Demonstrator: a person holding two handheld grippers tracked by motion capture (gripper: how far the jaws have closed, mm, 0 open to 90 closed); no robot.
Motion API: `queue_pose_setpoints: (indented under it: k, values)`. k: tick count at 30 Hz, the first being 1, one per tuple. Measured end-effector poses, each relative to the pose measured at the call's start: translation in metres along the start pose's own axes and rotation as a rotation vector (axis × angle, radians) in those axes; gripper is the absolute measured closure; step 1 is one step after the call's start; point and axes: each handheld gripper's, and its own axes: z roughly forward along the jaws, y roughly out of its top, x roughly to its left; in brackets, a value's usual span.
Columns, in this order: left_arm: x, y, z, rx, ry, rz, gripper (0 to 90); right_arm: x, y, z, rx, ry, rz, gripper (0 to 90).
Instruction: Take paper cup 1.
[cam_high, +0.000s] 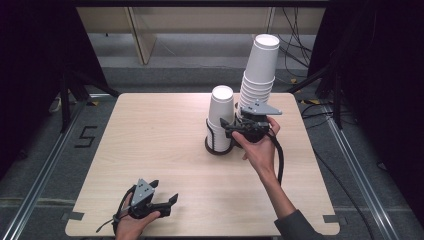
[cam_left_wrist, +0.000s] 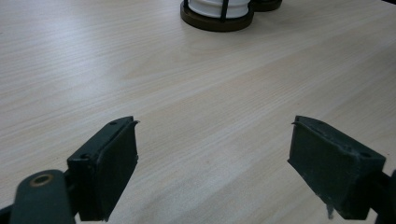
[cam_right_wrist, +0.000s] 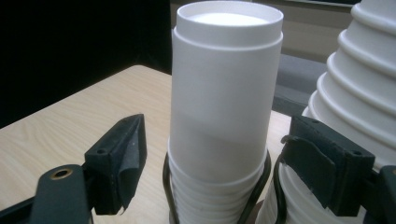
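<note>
1. The right gripper (cam_high: 239, 127) is held beside the two stacks of white paper cups; its jaws stand wide apart and grip nothing.
2. In the right gripper view, the shorter cup stack (cam_right_wrist: 223, 112) stands upside down straight ahead between the spread jaws. Whether either pad touches it cannot be told.
3. That stack sits in a black wire holder (cam_right_wrist: 261, 179) on a dark round base (cam_high: 218, 148).
4. The taller cup stack (cam_high: 257, 75) rises just past the right jaw, leaning slightly; in the right gripper view its ridged rims (cam_right_wrist: 359, 88) sit behind that jaw.
5. The left gripper (cam_high: 161, 204) rests low at the near edge of the wooden table (cam_high: 150, 140), well apart from the cups, jaws wide and empty.
6. Ahead of its jaws lies bare tabletop, with the holder base (cam_left_wrist: 217, 21) far in front.
</note>
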Motion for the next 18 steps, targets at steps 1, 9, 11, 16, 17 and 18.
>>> queue_pose_setpoints:
  k: [1,9,11,16,17,18]
  values:
    - [0.000,0.000,0.000,-0.001,-0.003,-0.002,14.8,0.001,0.002,0.002,0.001,-0.003,-0.003,21.5]
    - [0.000,0.000,0.000,-0.010,-0.011,-0.003,14.8,0.004,0.012,0.018,0.003,-0.039,0.021,22.0]
    - [0.000,0.000,0.000,-0.008,-0.012,-0.005,14.8,0.003,0.014,0.020,0.004,-0.048,0.009,22.9]
    - [-0.001,0.000,0.001,-0.010,-0.012,-0.008,14.8,0.002,0.016,0.025,0.016,-0.052,0.028,21.5]
    - [-0.001,0.000,0.000,-0.006,-0.008,-0.010,14.8,0.002,0.017,0.027,0.017,-0.056,0.027,21.1]
    - [-0.001,0.000,0.000,-0.006,-0.007,-0.009,14.8,0.002,0.017,0.028,0.014,-0.054,0.031,21.1]
